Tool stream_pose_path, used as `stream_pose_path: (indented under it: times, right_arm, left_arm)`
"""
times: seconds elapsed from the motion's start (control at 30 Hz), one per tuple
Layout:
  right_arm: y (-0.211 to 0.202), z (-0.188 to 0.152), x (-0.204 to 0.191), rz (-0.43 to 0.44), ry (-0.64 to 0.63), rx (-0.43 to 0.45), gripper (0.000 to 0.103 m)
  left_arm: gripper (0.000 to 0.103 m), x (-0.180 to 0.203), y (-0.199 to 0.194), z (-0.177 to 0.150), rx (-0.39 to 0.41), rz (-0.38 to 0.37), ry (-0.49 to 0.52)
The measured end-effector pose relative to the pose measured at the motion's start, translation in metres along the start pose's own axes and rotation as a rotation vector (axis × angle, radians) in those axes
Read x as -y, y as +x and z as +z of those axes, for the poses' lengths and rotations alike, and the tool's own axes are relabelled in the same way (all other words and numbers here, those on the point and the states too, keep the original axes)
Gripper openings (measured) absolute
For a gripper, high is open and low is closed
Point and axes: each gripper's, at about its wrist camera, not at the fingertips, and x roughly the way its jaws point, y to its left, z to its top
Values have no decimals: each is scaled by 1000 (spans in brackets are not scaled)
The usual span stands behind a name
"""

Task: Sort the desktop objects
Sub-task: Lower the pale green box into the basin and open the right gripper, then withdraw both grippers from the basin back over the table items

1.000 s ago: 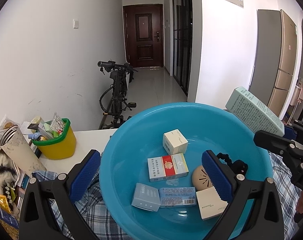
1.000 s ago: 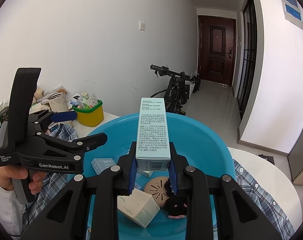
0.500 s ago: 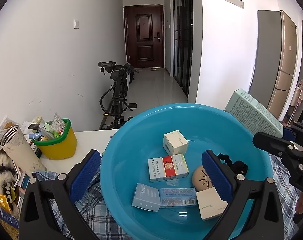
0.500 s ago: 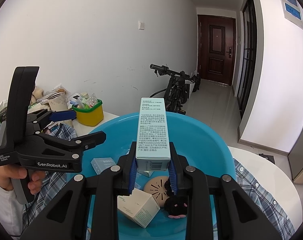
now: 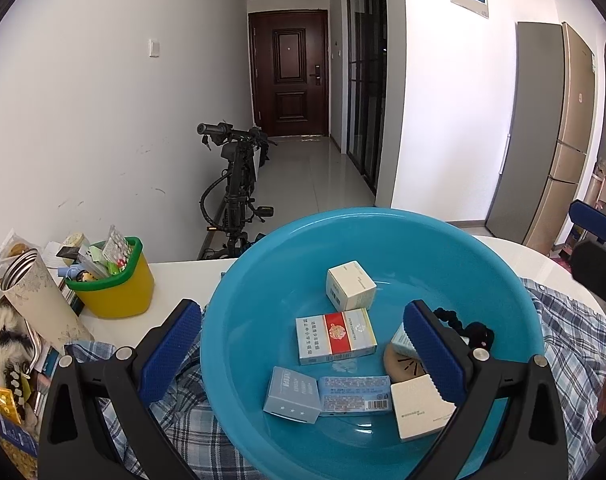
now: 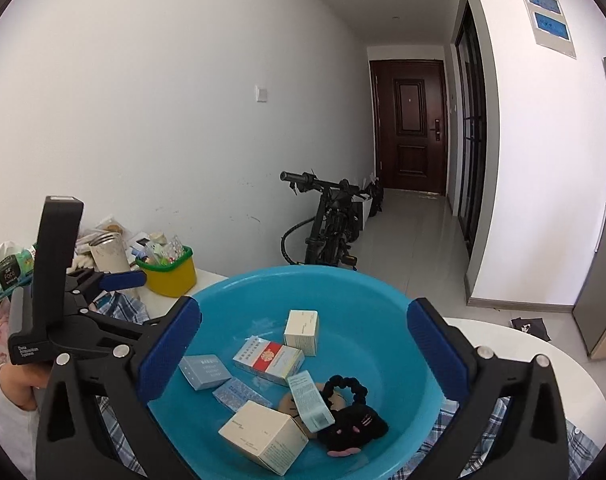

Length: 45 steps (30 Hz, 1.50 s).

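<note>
Right gripper (image 6: 303, 360) hovering over a blue basin (image 6: 239, 292), jaws just swung wide apart with nothing between them. Tall pale-green box (image 6: 310, 401) now lying inside the basin, tilted across a round tan disc (image 6: 286, 400), touching a black hair tie with a plush cat (image 6: 353, 432). Sharing the basin: a cream box (image 6: 263, 436) at the near edge, two light-blue packets (image 6: 205, 371), a red-and-white pack (image 6: 269, 360) in the middle, a small white cube box (image 6: 301, 330) at the far side. Left gripper (image 5: 303, 354) held at the basin's near left rim, jaws open and empty, one blue pad over the plaid cloth, the other over the basin. Sorting apparently well underway, judging by the filled basin; still waiting on the far left, a yellow tub with a green rim (image 6: 171, 276) stuffed with small items, a patterned steel cup (image 5: 43, 300), a tissue pack (image 6: 9, 276) and loose clutter. Basin resting on a blue plaid cloth (image 5: 571, 344) over a white round table (image 6: 543, 360). Beyond, white walls, a black bicycle (image 6: 331, 220) leaning in a tiled hallway, a dark wooden door (image 6: 409, 128) at the end.
</note>
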Motion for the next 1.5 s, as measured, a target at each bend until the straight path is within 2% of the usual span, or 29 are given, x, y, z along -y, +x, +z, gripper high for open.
stream_pose_path:
  times: [0.13,0.5,0.87,1.13,1.27,1.43,1.5]
  right_arm:
    - [7,-1,-5,8,-15,-40,103]
    - [11,-5,-7,24,-52,-77,103]
    - [18,-8,1,-10,-25,-110,103]
    - [14,-6,7,-49,-37,-110,103]
    - [16,-8,6,-72,-49,-118,103]
    - [3,-8,-1,-79,-47,-103,103]
    - [-9,-11,-3,-72,-36,-107,103]
  left_arm:
    - [103,1,0,0,1,0,8]
    - [103,3,0,1,0,4,5]
    - [103,-3,-17,5,42,15,-4]
    - [103,2,-40,10,91,0,14]
    - [103,3,-54,14,110,-36,1]
    - [103,6,-94,17,196,-66,15]
    - [103,5,-106,15,219,-102,15]
